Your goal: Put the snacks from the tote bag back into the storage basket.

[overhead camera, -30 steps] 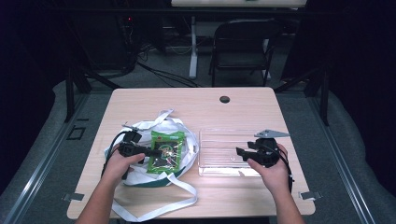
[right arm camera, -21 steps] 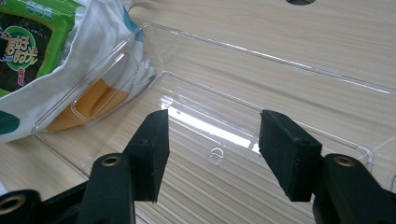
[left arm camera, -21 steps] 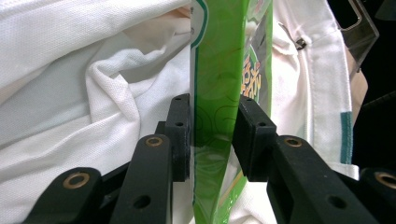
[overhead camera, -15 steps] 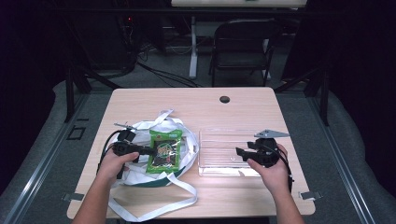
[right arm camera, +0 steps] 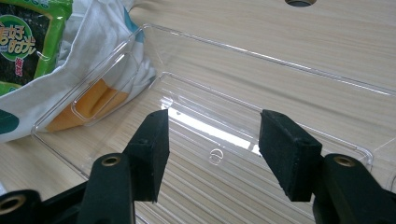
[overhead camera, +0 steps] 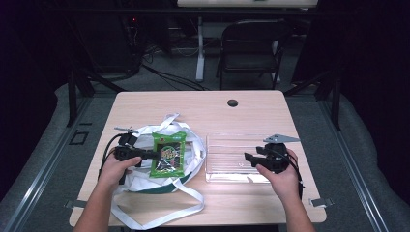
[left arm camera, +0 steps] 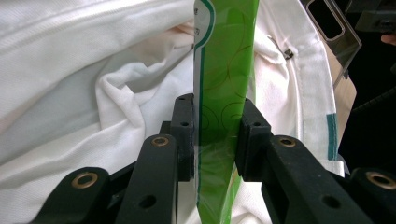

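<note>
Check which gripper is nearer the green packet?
Left. The left gripper is clamped on the green packet over the white bag. The right gripper sits open over the clear tray, apart from the packet.

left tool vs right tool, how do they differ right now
The left tool is shut on the green snack packet, its pads pinching the packet's edge; the right tool is open and holds nothing. The left tool sits over the white cloth bag, while the right tool hangs over the clear plastic tray. Both are black two-jaw tools, each held in one of the person's hands.
</note>
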Motion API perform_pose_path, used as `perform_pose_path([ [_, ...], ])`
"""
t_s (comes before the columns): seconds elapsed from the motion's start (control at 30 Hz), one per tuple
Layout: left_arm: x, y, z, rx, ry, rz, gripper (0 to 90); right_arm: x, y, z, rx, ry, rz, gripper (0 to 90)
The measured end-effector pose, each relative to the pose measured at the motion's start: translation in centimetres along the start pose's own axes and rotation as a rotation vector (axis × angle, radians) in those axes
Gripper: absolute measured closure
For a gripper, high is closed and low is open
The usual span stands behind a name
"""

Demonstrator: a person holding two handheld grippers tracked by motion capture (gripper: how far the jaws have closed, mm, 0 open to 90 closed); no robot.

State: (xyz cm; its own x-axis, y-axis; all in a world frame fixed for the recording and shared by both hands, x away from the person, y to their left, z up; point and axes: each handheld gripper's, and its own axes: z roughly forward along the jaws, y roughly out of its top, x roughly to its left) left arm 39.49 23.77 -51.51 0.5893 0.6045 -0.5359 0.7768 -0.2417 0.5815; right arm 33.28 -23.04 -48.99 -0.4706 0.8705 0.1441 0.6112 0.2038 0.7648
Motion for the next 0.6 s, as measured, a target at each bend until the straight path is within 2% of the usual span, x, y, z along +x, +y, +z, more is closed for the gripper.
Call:
perform_pose_path([
  [0.13, -0.08, 0.03, -0.28, -0.021, -0.007, 0.003, 72.6, -0.03, 0.0, 0.01, 0.003, -0.001, -0.002, 42.8],
  [0.6, -0.7, 0.27, -1.03, -0.073, 0.019, 0.036, 72.7, 0.01, -0.04, 0.13, 0.006, 0.002, -0.005, 43.2],
])
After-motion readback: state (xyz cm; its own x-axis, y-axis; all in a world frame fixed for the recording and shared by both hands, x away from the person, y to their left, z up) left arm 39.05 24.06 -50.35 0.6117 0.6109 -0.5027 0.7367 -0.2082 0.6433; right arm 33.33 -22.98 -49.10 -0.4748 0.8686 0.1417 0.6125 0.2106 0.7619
